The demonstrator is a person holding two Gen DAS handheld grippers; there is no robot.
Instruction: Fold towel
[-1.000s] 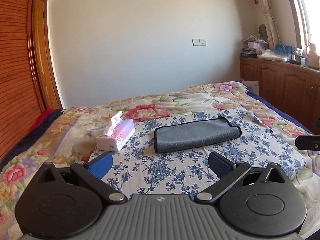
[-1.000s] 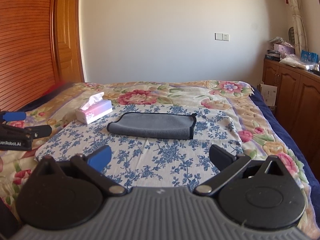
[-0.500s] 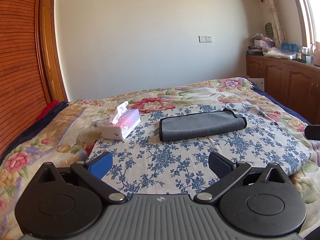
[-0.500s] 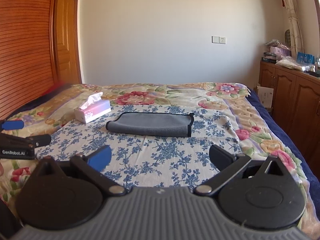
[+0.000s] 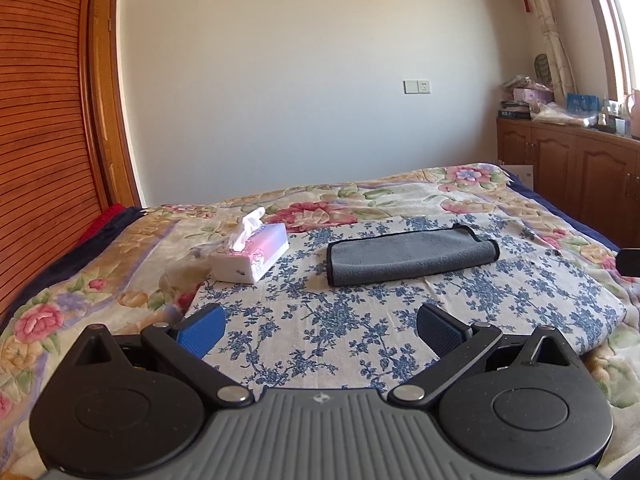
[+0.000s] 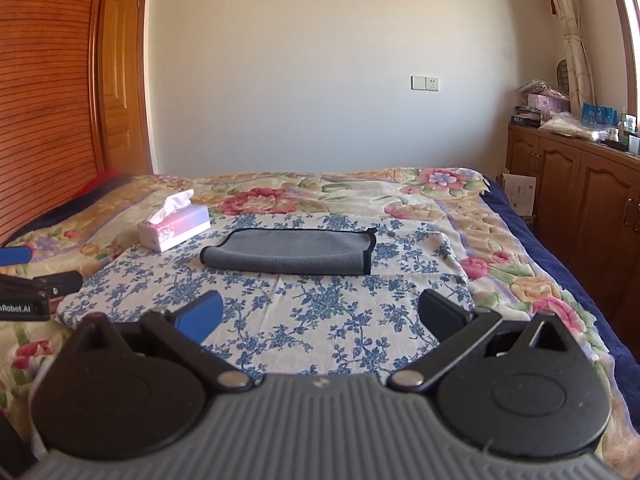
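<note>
- The grey towel is shown lying flat on the blue-flowered cloth, which is spread over the floral bedspread; it is already doubled into a long band with black-trimmed edges.
- The left gripper is held low over the near part of the cloth, its jaws wide apart and nothing between them; the towel lies well ahead of it.
- The right gripper is likewise seen with jaws spread and empty, well short of the towel.
- The step in hand is judged to be either a final retreat or the approach for a further fold; which one cannot be told.
- If another fold is intended, one short end should be pinched through all layers, lifted only slightly, and carried over to the opposite end with the trimmed edges aligned, so that the lower layers are not dragged and the cloth beneath is not gathered.
- The tissue box, near the towel's left end, should be cleared by the left gripper's path.
- In the left wrist view the rounded fold is presented at the towel's right end and the trimmed short edge at its left.
- In the right wrist view the trimmed edge at the right end is seen, together with the left gripper's fingers at the frame's left margin.
- Only a dark sliver of the right gripper enters the left wrist view.
</note>
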